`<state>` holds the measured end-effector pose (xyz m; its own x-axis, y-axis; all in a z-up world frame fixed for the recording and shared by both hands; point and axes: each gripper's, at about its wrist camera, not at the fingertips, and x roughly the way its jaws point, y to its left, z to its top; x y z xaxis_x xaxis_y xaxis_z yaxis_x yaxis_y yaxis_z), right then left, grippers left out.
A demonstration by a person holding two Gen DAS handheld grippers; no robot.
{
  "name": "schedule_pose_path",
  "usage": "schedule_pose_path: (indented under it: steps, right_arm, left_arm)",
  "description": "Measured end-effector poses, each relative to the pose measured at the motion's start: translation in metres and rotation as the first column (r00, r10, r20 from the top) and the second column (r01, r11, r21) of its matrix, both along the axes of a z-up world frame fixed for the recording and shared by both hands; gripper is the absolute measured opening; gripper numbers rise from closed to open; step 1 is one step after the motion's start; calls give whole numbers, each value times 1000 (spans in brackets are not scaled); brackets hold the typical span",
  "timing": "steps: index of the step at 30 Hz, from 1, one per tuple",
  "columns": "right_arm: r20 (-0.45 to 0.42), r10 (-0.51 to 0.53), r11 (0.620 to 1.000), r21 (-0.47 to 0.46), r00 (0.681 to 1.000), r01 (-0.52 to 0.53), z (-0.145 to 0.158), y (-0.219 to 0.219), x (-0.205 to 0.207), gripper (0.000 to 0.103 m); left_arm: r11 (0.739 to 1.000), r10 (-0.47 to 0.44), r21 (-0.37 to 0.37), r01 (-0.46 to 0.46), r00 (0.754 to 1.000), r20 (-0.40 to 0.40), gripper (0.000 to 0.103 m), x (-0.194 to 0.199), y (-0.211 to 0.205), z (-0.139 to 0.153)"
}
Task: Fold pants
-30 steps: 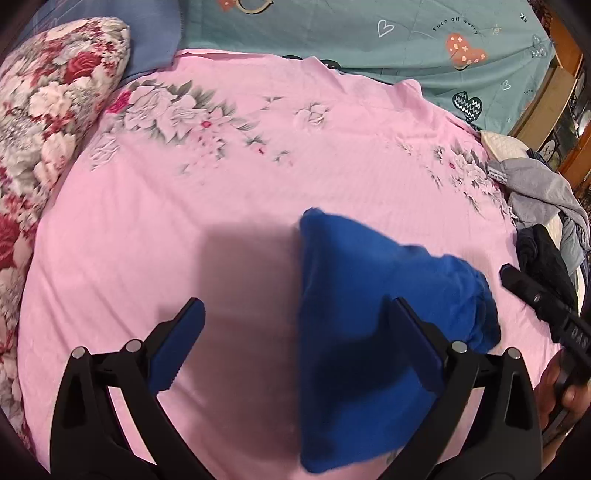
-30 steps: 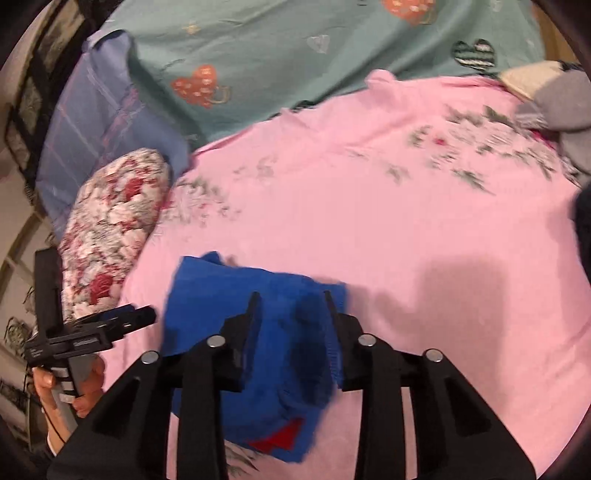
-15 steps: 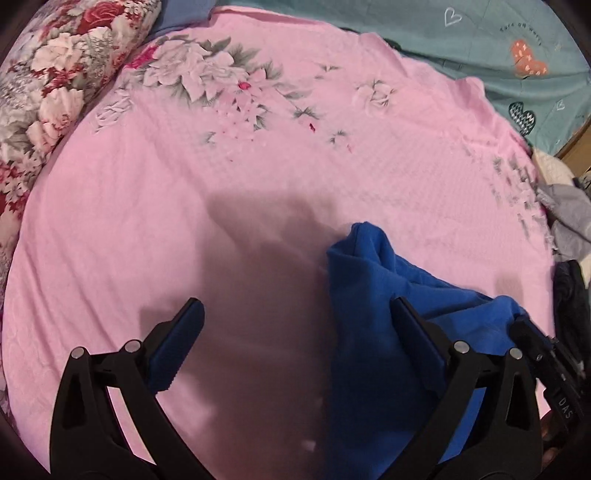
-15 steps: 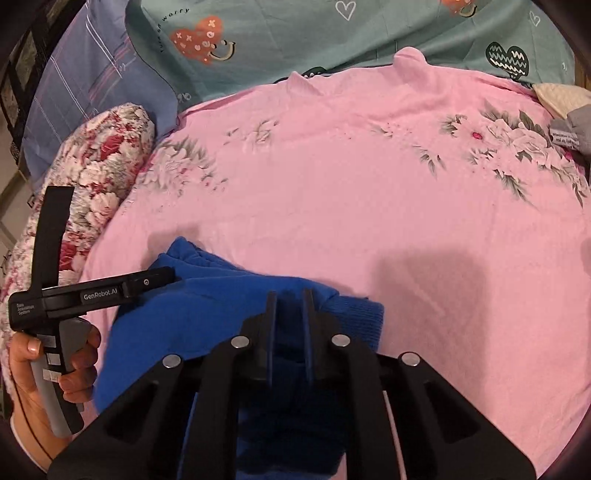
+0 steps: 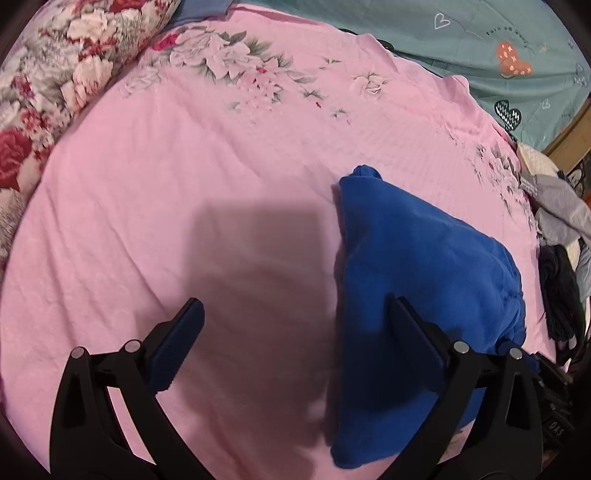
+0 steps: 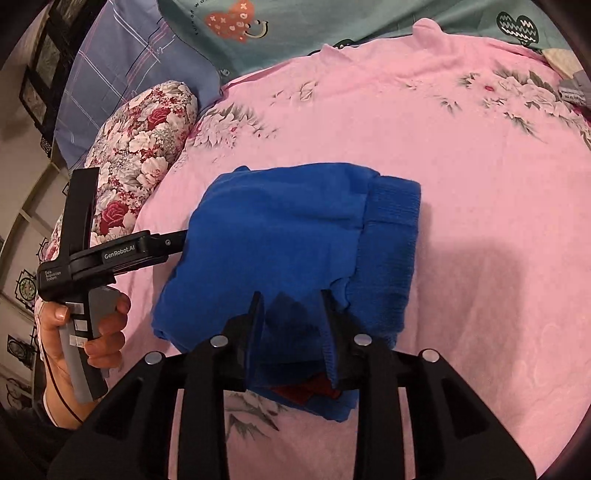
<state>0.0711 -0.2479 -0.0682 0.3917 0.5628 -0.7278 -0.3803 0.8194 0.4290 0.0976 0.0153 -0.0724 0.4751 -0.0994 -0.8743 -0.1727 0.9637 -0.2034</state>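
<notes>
My right fingers [image 6: 291, 314], clamped half second ago, have just been parting; folded bright-blue knit pants [image 6: 288, 236] between them, not pinched. My left fingers [image 5: 295, 332] spread wide, released, right one over pants' edge. Pants on pink floral bed sheet [image 5: 184, 192], near front edge. Rose-print pillow [image 6: 144, 136] at left edge, grey clothes [image 5: 557, 203] at right.

I saw the pants [image 6: 280, 236] were a solid royal blue, with a ribbed cuff beyond my right fingertips and a red patch [image 6: 306, 389] showing just under them. The sheet [image 5: 184, 184] beneath was pale pink with grey-green and white flower sprays. Past my left fingers, the bolster [image 5: 55, 85] carried red and white roses. The far cover [image 6: 332, 29] was teal with orange and black hearts, and the pillow [image 6: 122, 74] was blue plaid.
</notes>
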Motion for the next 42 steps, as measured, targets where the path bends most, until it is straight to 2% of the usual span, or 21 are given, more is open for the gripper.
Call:
schedule_pose_path:
  steps: [3,5,8,12,15,17,19,24,31,34,37,42]
  right_arm:
    - [10,16,1000,11,1000,-16,9,-1,-8,34]
    - [15,34,999,20,999,-35,10,0,-13,40]
    - [-16,41,999,-25,999,-42,-3,4,-13,41]
    - [-15,38,999,7,999,-38,0,-1,-14,43]
    - [-1,22,997,77,1000,-22,10,-14,-15,52]
    - [19,-16,994,109,1000,14,15,-24,-15,65]
    - [39,-76,993,92,996,72,18,-33,-13,72]
    - [1,-132,986,98,991,132,12,-42,-4,72]
    - [-45,-177,976,121,983,181,5,-51,2,72]
    - [-62,-194,972,123,979,201,1,-54,4,72]
    - [-91,-183,973,127,979,194,-5,-53,6,72]
    - [-155,-153,971,159,976,177,-17,-52,10,72]
  left_arm:
    - [1000,-20,9,20,999,27,101,-12,-3,10]
    - [999,-41,16,41,999,12,101,-16,-9,6]
    - [998,-47,39,47,999,5,101,-20,-16,-2]
    - [998,-49,39,49,999,6,101,-23,-16,3]
    - [997,-69,26,68,998,15,101,-24,-18,8]
    - [997,-79,18,79,997,18,101,-24,-20,10]
    - [996,-84,18,83,996,19,101,-23,-22,12]
    - [995,-95,-10,95,995,18,101,-20,-22,15]
    - [985,-136,-110,136,991,8,101,-16,-25,15]
    - [983,-144,-113,144,989,6,101,-14,-27,12]
    - [981,-154,-119,153,988,1,101,-12,-28,7]
    - [969,-163,-193,155,986,-25,101,-5,-26,2]
